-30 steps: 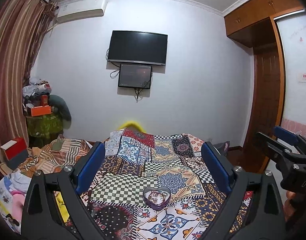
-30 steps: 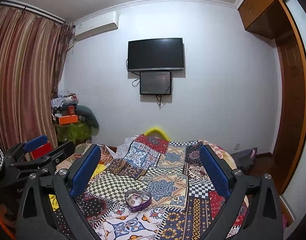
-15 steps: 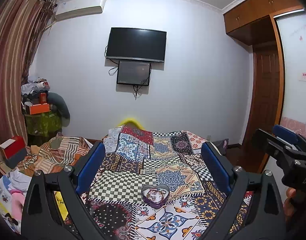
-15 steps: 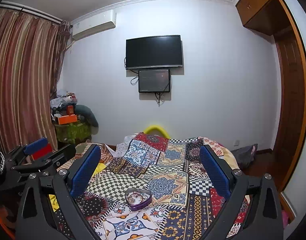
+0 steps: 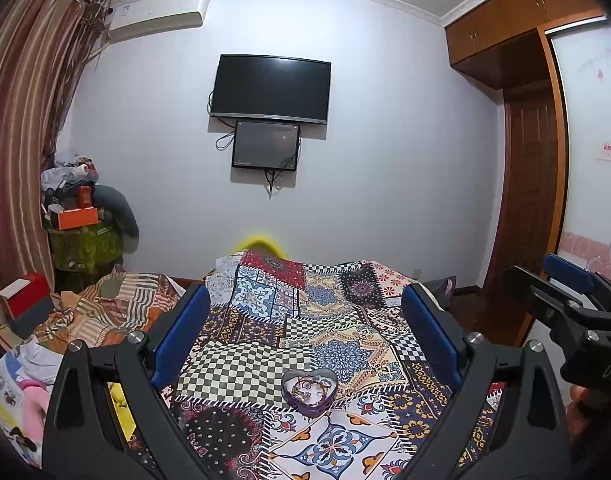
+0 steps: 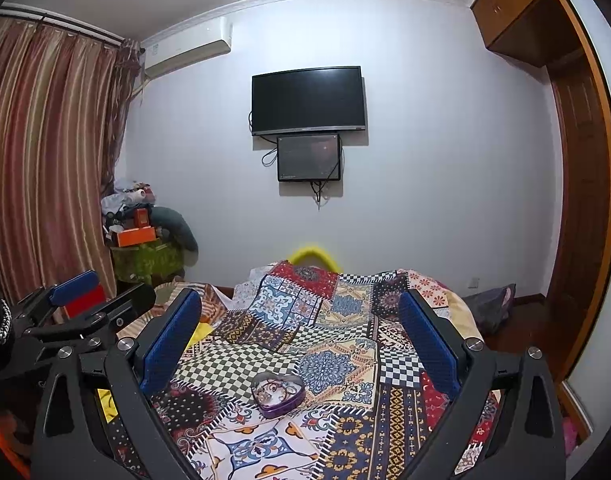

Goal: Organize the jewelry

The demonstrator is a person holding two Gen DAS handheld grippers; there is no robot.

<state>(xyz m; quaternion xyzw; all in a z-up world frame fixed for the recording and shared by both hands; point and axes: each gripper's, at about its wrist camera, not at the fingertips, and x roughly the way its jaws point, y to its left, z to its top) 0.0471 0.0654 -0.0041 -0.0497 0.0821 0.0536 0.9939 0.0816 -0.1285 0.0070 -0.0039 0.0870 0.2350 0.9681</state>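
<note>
Heart-shaped jewelry box on quilt, between spread left claw fingers (untouched).

Both views are evenly lit by cool indoor light. The wall looks bluish-white. Fisheye bending curves the curtain and wardrobe; corners go black. The TV shows faint glare; focus is sharp.

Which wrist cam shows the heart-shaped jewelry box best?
Left wrist: the heart-shaped box sits nearly centred between the open fingers, its tangled jewelry visible from above. The right wrist view shows the same box left of centre, equally unobstructed but slightly smaller, on the patchwork bedspread.
</note>
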